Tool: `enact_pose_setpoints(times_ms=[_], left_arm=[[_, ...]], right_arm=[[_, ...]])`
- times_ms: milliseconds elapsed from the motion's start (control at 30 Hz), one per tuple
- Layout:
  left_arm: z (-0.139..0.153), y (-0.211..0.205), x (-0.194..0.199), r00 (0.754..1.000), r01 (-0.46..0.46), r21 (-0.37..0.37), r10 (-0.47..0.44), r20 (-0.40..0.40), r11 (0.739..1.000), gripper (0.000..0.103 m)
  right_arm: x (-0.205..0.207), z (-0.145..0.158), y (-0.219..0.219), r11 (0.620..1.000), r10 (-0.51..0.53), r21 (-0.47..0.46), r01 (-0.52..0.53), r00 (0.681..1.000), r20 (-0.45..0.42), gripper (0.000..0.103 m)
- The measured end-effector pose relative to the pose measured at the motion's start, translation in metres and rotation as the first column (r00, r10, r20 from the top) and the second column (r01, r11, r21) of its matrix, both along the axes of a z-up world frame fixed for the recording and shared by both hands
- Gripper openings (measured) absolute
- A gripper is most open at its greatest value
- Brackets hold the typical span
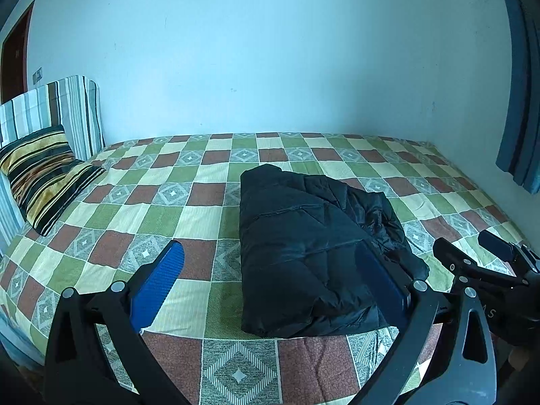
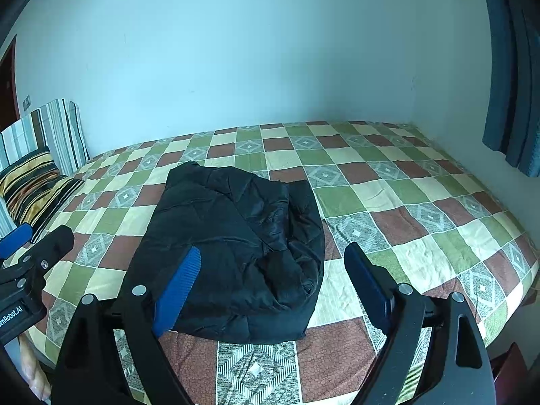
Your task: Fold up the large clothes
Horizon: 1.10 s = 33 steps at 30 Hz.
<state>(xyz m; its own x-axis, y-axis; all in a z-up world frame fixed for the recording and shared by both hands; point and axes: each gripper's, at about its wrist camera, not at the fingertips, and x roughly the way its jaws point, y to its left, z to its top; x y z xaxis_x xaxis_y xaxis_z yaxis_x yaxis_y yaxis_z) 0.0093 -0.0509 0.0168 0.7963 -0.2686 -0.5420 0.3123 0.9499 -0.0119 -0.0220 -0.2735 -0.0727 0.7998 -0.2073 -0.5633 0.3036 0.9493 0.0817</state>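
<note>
A black puffy jacket (image 1: 303,246) lies folded into a compact bundle on the checkered bed (image 1: 189,182); it also shows in the right wrist view (image 2: 236,236). My left gripper (image 1: 270,253) is open and empty, held above the bed's near edge, its blue fingers either side of the jacket's near part. My right gripper (image 2: 273,256) is open and empty too, held over the jacket's near end. The right gripper shows at the right edge of the left view (image 1: 472,246). The left gripper shows at the left edge of the right view (image 2: 37,236).
A striped pillow (image 1: 44,175) leans at the bed's left end against a striped headboard cushion (image 1: 64,111). A pale wall (image 1: 270,50) runs behind the bed. A blue curtain (image 2: 513,101) hangs at the right. The bed's near edge (image 2: 256,381) is just below me.
</note>
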Motion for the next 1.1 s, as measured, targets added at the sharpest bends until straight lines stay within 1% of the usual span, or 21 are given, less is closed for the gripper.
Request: enact_pose_setpoints(times_ms=[100,467,733,867,1000,1033,1100], left_arm=[[0.001,0.000,-0.001,1.000,-0.003,0.012,0.003,0.001,1.000,0.101],[0.001,0.005,-0.002,1.000,-0.009,-0.002,0.009,0.006,1.000,0.101],[-0.003,0.003,0.001,1.000,0.006,-0.001,-0.006,-0.008,1.000,0.101],[-0.006,0.000,0.002,1.000,-0.002,0.014,0.002,-0.007,1.000,0.101],[-0.013,-0.002,0.005,1.000,0.007,0.013,-0.007,-0.026,1.000,0.101],[-0.015,-0.003,0.006,0.999,-0.004,0.022,0.005,-0.039,1.000,0.101],[-0.018,-0.004,0.009,0.999,0.004,0.032,-0.003,-0.049,0.999,0.101]], right_arm=[[-0.002,0.001,0.002,1.000,0.000,-0.004,0.000,1.000,0.004,0.086],[-0.003,0.000,0.004,1.000,-0.002,-0.008,0.002,1.000,0.000,0.086],[0.001,-0.004,0.003,1.000,0.000,-0.010,-0.001,1.000,-0.015,0.086],[0.003,-0.007,0.004,1.000,-0.001,-0.007,0.001,1.000,-0.022,0.086],[0.007,-0.011,0.005,1.000,0.000,-0.007,0.000,0.999,-0.032,0.086],[0.007,-0.011,0.006,1.000,0.000,-0.006,-0.001,0.999,-0.033,0.086],[0.009,-0.013,0.006,1.000,0.001,-0.005,-0.001,0.999,-0.039,0.086]])
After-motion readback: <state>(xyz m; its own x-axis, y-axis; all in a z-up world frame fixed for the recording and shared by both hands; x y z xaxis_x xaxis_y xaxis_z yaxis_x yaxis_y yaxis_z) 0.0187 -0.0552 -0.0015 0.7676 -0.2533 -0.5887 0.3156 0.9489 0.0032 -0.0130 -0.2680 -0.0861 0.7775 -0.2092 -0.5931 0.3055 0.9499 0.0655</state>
